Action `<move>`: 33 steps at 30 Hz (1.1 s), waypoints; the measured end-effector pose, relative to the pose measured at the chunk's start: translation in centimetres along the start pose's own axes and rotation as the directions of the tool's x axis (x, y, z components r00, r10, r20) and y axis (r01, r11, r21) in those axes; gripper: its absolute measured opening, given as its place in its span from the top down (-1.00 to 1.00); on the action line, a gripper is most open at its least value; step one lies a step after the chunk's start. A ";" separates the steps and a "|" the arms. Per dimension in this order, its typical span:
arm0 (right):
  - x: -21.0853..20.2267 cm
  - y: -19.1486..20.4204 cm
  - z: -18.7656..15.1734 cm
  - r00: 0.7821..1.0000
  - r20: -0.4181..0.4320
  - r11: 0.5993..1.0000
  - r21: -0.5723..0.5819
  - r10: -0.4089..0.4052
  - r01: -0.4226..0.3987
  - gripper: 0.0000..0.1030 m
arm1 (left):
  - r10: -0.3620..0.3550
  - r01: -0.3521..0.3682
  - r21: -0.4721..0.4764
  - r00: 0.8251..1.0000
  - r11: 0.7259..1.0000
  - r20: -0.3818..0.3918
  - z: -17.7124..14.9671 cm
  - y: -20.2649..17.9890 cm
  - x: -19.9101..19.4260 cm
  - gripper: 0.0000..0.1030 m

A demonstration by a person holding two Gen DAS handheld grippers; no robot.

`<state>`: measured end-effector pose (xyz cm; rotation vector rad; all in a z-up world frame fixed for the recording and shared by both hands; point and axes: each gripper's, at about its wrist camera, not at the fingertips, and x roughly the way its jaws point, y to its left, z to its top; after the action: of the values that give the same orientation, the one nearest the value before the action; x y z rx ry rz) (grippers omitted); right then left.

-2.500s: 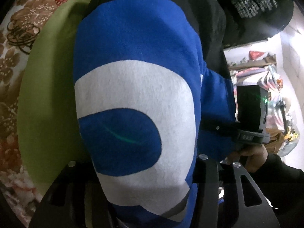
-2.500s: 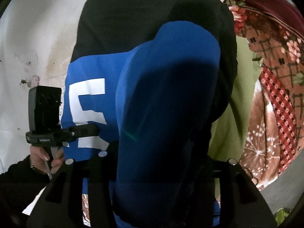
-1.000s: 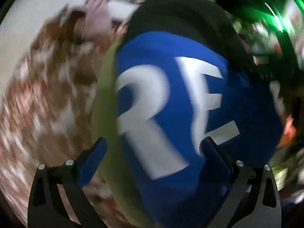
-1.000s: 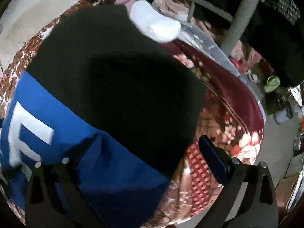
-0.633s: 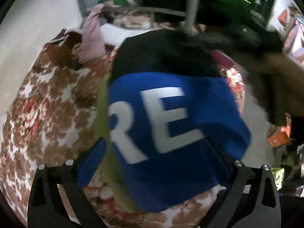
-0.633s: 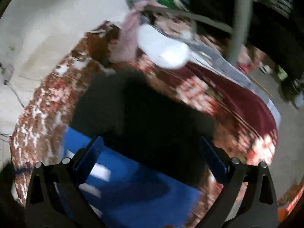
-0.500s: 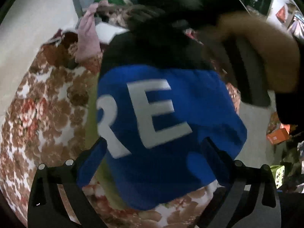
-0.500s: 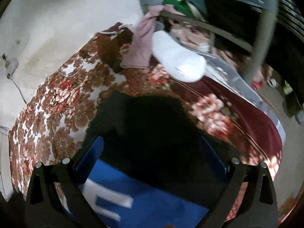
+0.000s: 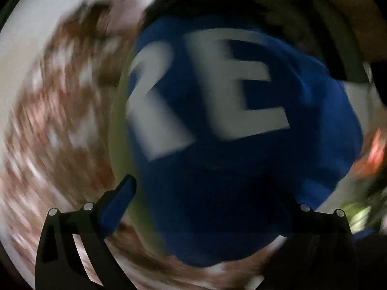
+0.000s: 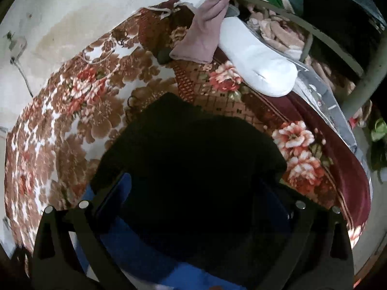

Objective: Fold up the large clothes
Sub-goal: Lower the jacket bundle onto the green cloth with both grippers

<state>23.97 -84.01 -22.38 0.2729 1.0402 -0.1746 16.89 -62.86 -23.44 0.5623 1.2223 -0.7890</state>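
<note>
Covering everything under both claws: floral blanket [image 10: 72,111], brown/red flowers on white, maroon band off to the right of the right claw. Folded sweatshirt [image 10: 193,159] lies flat on it, directly below and ahead of the right gripper [image 10: 193,193]; black upper section fills the gap between the fingers, blue part sits at the near edge under the claw body. Right fingers [image 10: 116,193] spread wide, holding nothing; can't tell if the tips touch the cloth. Left view is heavily motion-blurred. Same sweatshirt [image 9: 241,169] fills the space ahead of the left gripper [image 9: 208,193], blue panel with big white letters readable as "RE" [image 9: 217,91], black section beyond that. Left claw also spread, blue pad of its left finger [image 9: 118,203] visible beside the garment's edge, gripping nothing. Thin strip of green cloth [image 9: 118,125] shows along the sweatshirt's left side. Far ahead of the right claw: white pillow-like item [image 10: 256,55], pink cloth [image 10: 205,33] draped just left of it, both near a metal frame [image 10: 362,89].
</note>
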 end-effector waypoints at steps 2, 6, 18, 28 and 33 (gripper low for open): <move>0.4 -0.6 0.6 1.000 -0.012 1.000 -0.001 0.014 -0.014 -0.93 | -0.023 0.023 -0.071 1.000 0.997 -0.003 -0.4 1.8 -0.3 -0.92; 1.4 -0.4 2.9 0.999 -0.036 0.999 -0.035 0.013 -0.015 -0.93 | 0.040 -0.040 0.007 0.999 0.999 0.017 -0.2 1.4 -1.5 -0.92; -8.6 -3.9 -3.8 0.997 0.061 0.999 0.005 -0.053 0.053 -0.91 | 0.090 -0.104 0.064 0.977 0.993 0.193 4.9 -0.8 -7.7 -0.89; -8.6 -3.7 -17.9 0.993 -0.111 0.992 0.111 -0.040 0.052 -0.91 | 0.145 -0.176 0.135 0.966 0.975 0.214 16.7 -2.0 -1.9 -0.89; -6.7 -2.8 -18.6 0.992 -0.122 0.995 0.091 -0.035 0.046 -0.91 | 0.272 -0.280 0.080 0.957 0.957 0.098 19.5 1.2 2.6 -0.92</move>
<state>4.55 -80.98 -25.80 0.3506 1.1591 -0.2466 29.98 -77.37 -20.86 0.7505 1.0039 -0.6281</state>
